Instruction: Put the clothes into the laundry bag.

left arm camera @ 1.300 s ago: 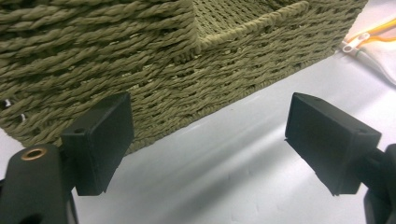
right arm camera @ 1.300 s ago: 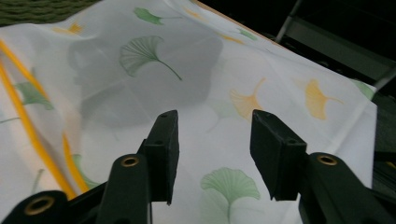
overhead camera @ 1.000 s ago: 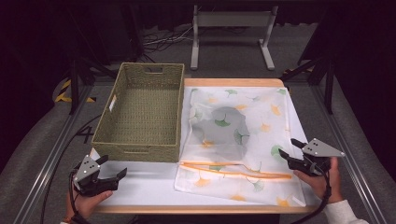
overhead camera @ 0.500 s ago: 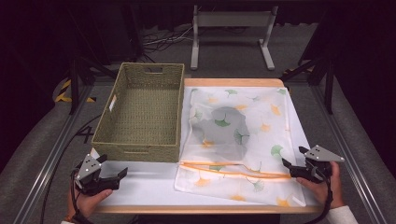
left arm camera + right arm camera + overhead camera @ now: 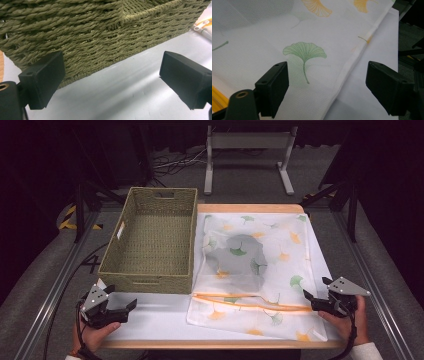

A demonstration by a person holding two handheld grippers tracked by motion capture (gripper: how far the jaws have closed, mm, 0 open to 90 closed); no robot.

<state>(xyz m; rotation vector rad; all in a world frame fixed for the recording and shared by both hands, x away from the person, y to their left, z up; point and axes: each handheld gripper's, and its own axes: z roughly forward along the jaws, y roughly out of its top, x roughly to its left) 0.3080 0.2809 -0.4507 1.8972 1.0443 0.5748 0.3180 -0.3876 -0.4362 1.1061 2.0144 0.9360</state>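
Now right gripper (image 5: 314, 301) lower, jaws just opened wider

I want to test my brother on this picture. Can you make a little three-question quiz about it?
1. True or false: the basket has something in it.
2. What lies right of the basket: A) a leaf-print mesh bag, B) a towel, C) a book?
3. What colour is the bag's zipper?

Key: 1. False, it is empty. 2. A. 3. Orange.
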